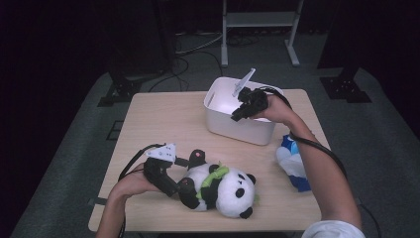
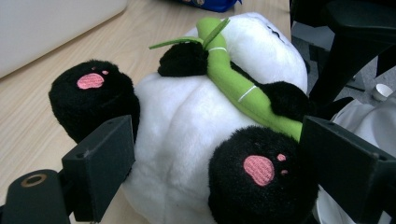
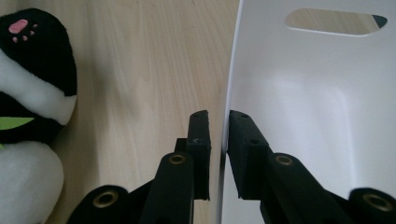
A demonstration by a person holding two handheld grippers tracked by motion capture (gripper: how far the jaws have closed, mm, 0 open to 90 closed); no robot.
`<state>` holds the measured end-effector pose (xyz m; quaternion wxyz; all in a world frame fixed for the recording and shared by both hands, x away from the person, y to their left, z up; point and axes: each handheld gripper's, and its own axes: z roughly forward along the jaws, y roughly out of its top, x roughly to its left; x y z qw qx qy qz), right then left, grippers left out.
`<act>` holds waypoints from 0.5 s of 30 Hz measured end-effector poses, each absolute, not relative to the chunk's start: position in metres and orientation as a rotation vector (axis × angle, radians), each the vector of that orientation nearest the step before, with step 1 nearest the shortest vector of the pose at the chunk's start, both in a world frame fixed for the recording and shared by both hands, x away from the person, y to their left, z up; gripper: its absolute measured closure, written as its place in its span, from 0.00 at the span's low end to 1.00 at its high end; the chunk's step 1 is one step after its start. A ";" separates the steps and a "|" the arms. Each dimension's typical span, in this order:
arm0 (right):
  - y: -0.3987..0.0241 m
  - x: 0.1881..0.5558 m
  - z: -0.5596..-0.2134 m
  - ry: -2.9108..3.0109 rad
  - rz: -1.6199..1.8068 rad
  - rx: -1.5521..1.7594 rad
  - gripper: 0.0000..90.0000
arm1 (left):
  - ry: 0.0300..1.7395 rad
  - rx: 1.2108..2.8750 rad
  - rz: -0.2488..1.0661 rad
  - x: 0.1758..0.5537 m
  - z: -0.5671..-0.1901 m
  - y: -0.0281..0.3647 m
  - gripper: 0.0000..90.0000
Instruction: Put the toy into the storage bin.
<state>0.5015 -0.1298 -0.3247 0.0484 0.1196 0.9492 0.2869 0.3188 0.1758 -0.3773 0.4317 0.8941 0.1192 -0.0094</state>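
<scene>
Dark room, grey carpet, metal frame legs at the back, pale wooden table (image 1: pixel 163 119) in the middle. On its far side, a white bin (image 1: pixel 218 116) with a handle slot near the rim. Toward the near edge, a stuffed panda (image 1: pixel 223 186) lying on its back, head to the right, feet to the left, green bamboo stalk (image 1: pixel 214 174) across its chest. At the right edge of the table, a blue and white soft thing (image 1: pixel 293 163), too small to tell apart further.

Left tongs (image 1: pixel 190 173) low on the table at the panda's feet, spread wide. From the left gripper view: one black pad (image 2: pixel 109 158) just beside the left foot (image 2: pixel 91 100), the other pad (image 2: pixel 343 168) hard by the right foot (image 2: pixel 261 179), white belly (image 2: pixel 187 126) between. Touching or not on either side: cannot tell; no squeeze visible in the plush.

Right tongs (image 1: pixel 236 115) over the bin's near right corner, pointing down. From the right gripper view: one finger (image 3: pixel 200 149) outside the wall (image 3: pixel 229 93), the other (image 3: pixel 245 149) inside, nearly together, clamped on the thin white wall. Panda's foot and white flank (image 3: pixel 35 93) off to the left on the bare wood, well apart from the bin.
</scene>
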 end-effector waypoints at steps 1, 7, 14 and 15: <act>-0.128 0.501 -0.325 2.893 0.876 0.353 0.86 | 0.302 2.227 -0.030 0.318 -0.378 0.175 0.11; -0.116 0.496 -0.326 2.909 0.880 0.301 0.86 | 0.295 2.231 -0.037 0.317 -0.378 0.175 0.11; -0.109 0.487 -0.327 2.933 0.885 0.239 0.86 | 0.280 2.250 -0.052 0.316 -0.380 0.173 0.11; -0.106 0.482 -0.327 2.945 0.886 0.219 0.87 | 0.278 2.251 -0.053 0.316 -0.380 0.172 0.11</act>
